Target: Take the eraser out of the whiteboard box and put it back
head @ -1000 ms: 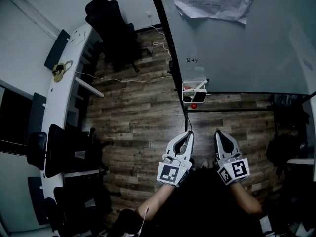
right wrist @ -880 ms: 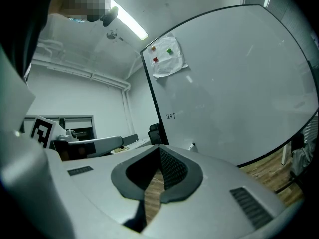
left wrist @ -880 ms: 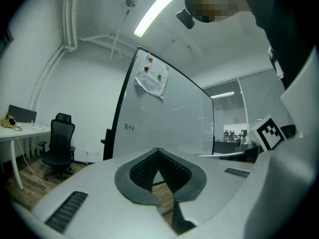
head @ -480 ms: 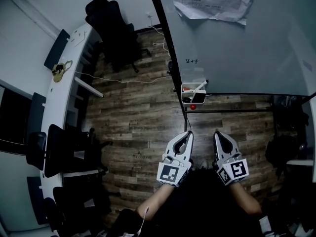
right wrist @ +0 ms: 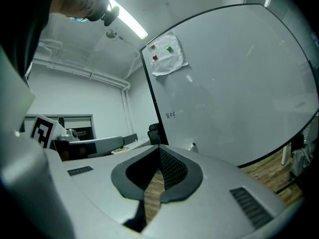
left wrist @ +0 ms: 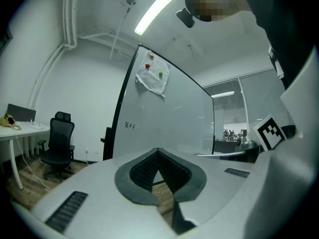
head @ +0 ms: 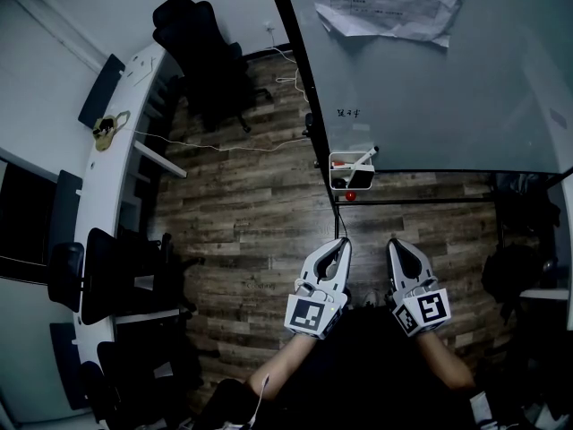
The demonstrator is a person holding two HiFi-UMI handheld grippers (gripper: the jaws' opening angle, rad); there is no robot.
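**Both grippers shut and empty, well short of the whiteboard box**

Head view: left gripper (head: 342, 244) and right gripper (head: 395, 244) sit side by side low in frame, near each other but apart, both pointing toward the whiteboard (head: 430, 88). Each is carried on one of the person's arms, and the marker cubes face the camera.

Left gripper view: jaws together at the tips, nothing between the pads – only wood floor (head: 260, 204) shows through the gap behind them. Right gripper view: same, jaws closed tip to tip and nothing held.

The whiteboard box (head: 362, 178) is a small white holder hanging at the board's lower left corner, against the dark frame, well apart from both grippers. A white marker (head: 363, 158) sticks out of its top at a tilt. A dark shape sits inside the box – probably the eraser, but it is too small to tell for sure. A small red round thing (head: 351, 195) sits just under the box.

On the board: a crumpled paper sheet (head: 389, 3) pinned near the top and a little handwriting above the box.

Rest of the room: a black office chair (head: 201, 56) stands left of the board, and a long white desk (head: 116, 150) runs along the left wall with a yellowish object on it and dark chairs beside it.
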